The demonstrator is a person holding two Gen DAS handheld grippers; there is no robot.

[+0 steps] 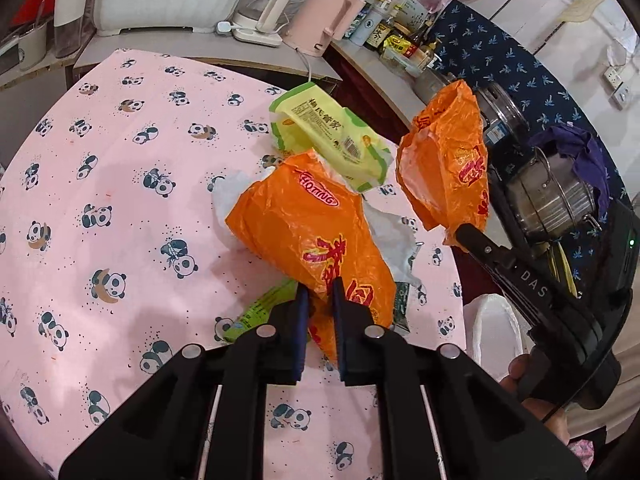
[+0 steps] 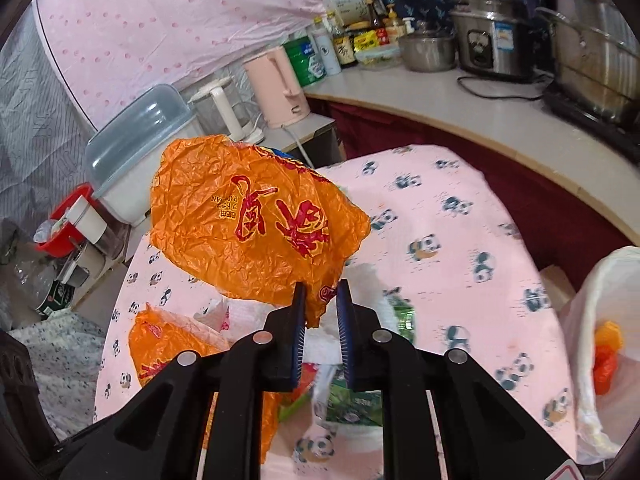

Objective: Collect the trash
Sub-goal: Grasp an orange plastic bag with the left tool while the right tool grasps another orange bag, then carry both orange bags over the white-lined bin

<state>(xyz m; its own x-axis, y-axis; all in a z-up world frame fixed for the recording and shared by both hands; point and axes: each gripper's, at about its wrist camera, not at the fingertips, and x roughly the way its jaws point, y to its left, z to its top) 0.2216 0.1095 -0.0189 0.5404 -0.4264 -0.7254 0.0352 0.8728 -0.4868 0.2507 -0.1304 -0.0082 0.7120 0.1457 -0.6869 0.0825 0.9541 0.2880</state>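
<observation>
My left gripper [image 1: 320, 292] is shut on the corner of an orange plastic bag [image 1: 308, 224] that lies on the pink panda tablecloth [image 1: 120, 200]. My right gripper [image 2: 322, 300] is shut on a second orange bag [image 2: 248, 220] and holds it in the air above the table; it also shows in the left wrist view [image 1: 444, 160]. A yellow-green wrapper [image 1: 328, 136], white crumpled paper [image 1: 384, 232] and a green packet [image 1: 264, 308] lie around the first bag. A white-lined bin [image 2: 600, 340] with orange trash inside stands at the table's right edge.
A counter behind holds a pink kettle [image 2: 280, 88], a white blender [image 2: 224, 112], bottles [image 2: 352, 44], a rice cooker [image 2: 492, 40] and steel pots [image 2: 592, 64]. A lidded white box [image 2: 136, 152] and red container [image 2: 64, 220] stand to the left.
</observation>
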